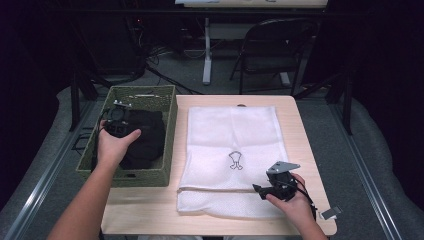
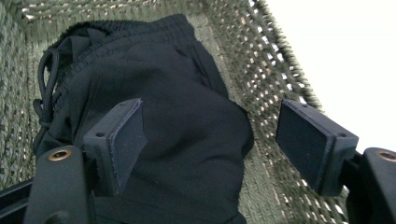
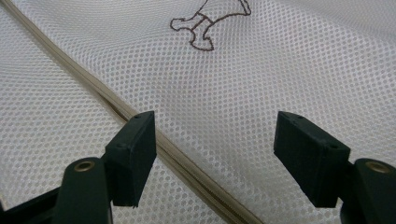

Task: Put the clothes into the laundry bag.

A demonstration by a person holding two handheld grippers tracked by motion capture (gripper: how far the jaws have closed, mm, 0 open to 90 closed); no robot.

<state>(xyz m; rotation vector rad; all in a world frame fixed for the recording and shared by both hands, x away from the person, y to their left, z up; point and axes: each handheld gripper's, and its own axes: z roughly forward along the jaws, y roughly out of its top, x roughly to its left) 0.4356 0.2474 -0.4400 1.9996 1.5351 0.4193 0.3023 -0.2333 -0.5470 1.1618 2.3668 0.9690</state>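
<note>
A white mesh laundry bag [image 1: 232, 150] lies flat on the wooden table [image 1: 150, 212], with a small outline drawing [image 3: 208, 21] on it and a beige zipper [image 3: 140, 121] near its front edge. A black garment [image 1: 145, 137] with a drawstring [image 2: 46, 93] is bundled in a green woven basket [image 1: 170, 125] left of the table. My left gripper [image 2: 210, 144] hangs open just above the garment [image 2: 187, 116]. My right gripper [image 3: 215, 154] is open over the bag's zipper at the front right [image 1: 257, 189].
The basket's woven wall [image 2: 275, 84] rises close on the right of the left gripper. A folding chair [image 1: 272, 50] and a table leg [image 1: 207, 50] stand beyond the table's far edge. A small silver clip [image 1: 331, 212] lies at the table's front right corner.
</note>
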